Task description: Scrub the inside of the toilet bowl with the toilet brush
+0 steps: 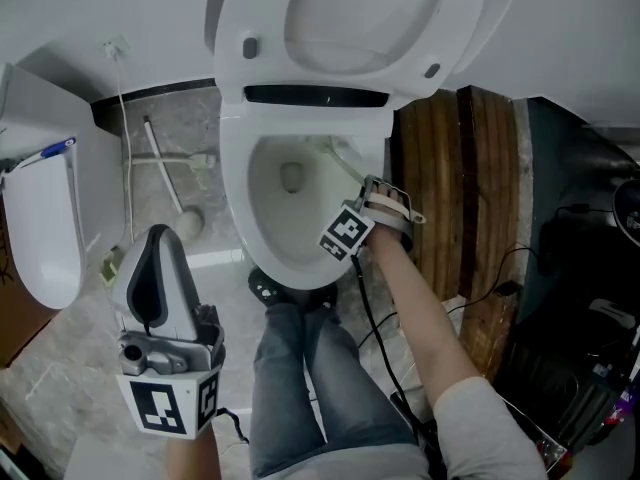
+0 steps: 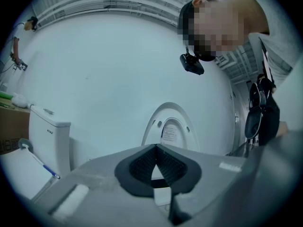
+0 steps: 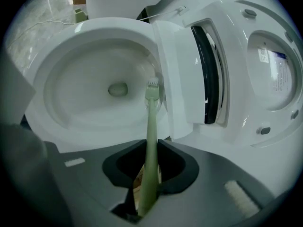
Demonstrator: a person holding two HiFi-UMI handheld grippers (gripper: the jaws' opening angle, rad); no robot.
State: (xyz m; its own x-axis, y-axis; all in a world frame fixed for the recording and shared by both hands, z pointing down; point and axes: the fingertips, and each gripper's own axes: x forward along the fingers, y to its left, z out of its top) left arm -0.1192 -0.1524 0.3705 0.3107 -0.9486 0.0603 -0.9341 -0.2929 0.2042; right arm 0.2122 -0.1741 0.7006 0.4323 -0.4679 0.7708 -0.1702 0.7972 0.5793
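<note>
"Where is the toilet brush (image 3: pixel 150 122)?"
"Its green handle is pinched in the right gripper (image 3: pixel 147 155). Its head is inside the toilet bowl (image 3: pixel 61 51), near the back."
"And the left gripper (image 2: pixel 155 148)?"
"Closed on nothing, away from the bowl."

Left claw (image 2: pixel 156 148) closed, right claw (image 3: pixel 150 145) clamped

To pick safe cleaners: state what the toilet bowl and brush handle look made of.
Toilet bowl: probably glazed ceramic, glossy white with soft highlights. Toilet brush handle: likely plastic, pale green, smooth, matte, uniform in colour, held by the right gripper.
</note>
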